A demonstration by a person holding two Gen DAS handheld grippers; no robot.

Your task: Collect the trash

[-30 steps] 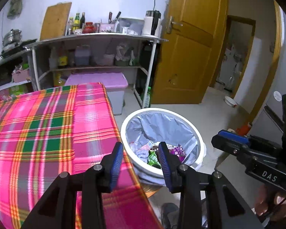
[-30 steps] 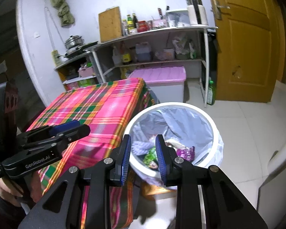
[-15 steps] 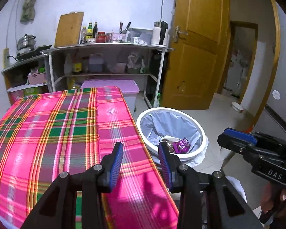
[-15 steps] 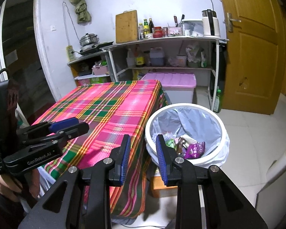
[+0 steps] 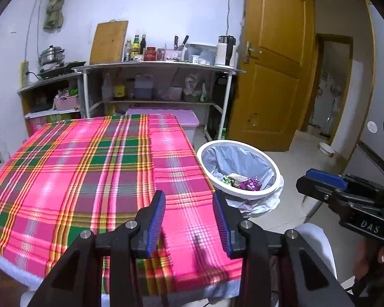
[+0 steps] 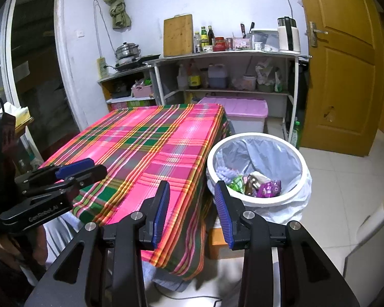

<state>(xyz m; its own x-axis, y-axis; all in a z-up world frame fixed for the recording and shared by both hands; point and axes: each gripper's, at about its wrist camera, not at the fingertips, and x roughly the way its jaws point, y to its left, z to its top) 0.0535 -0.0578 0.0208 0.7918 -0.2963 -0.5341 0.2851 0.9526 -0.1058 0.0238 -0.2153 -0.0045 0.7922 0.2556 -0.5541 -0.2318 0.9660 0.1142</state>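
Note:
A white trash bin (image 5: 243, 195) (image 6: 259, 200) with a grey liner stands on the floor beside the table's right edge. Several crumpled wrappers (image 5: 251, 183) (image 6: 268, 188), purple and green among them, lie inside it. The table (image 5: 89, 166) (image 6: 153, 148) wears a pink and green plaid cloth with nothing on it. My left gripper (image 5: 189, 199) hovers over the cloth's near right part, open, nothing between its blue pads. My right gripper (image 6: 192, 189) hangs over the table's near corner, left of the bin; its jaws are opening and hold nothing.
A metal shelf (image 5: 156, 65) against the back wall carries bottles, a kettle and a cutting board. A pink-lidded storage box (image 6: 236, 110) stands below it. A wooden door (image 6: 345, 76) is on the right. A brown box (image 6: 217, 240) sits by the bin's base.
Both grippers have drawn back from the bin, which now looks smaller and farther right. More of the plaid table is in view. The right jaws stand wider apart.

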